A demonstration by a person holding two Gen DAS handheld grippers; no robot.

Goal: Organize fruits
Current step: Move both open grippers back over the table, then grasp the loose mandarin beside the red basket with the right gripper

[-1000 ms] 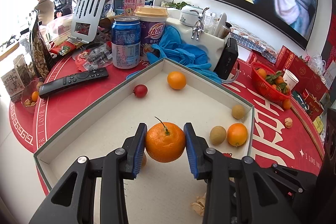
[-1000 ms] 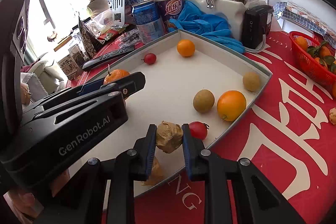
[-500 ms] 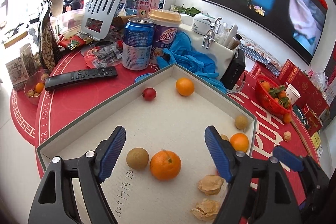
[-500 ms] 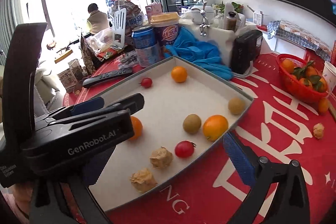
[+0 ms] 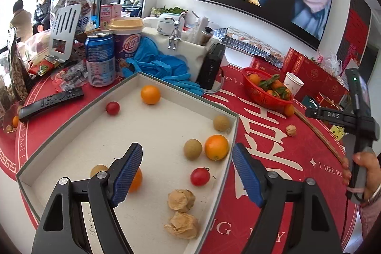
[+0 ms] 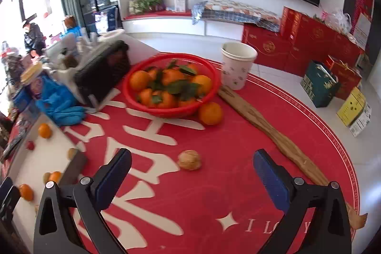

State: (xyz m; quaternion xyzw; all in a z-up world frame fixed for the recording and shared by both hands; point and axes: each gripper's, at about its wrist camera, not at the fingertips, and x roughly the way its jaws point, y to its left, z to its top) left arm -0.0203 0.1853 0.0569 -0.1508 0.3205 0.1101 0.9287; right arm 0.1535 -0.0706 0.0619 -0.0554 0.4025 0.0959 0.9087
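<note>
Both grippers' loads since released, jaws agape

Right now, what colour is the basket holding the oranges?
Red; the basket shows best in the right wrist view.

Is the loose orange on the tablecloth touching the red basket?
Touching. The right wrist view shows the loose orange pressed against the red basket at its lower wall, no gap.
</note>
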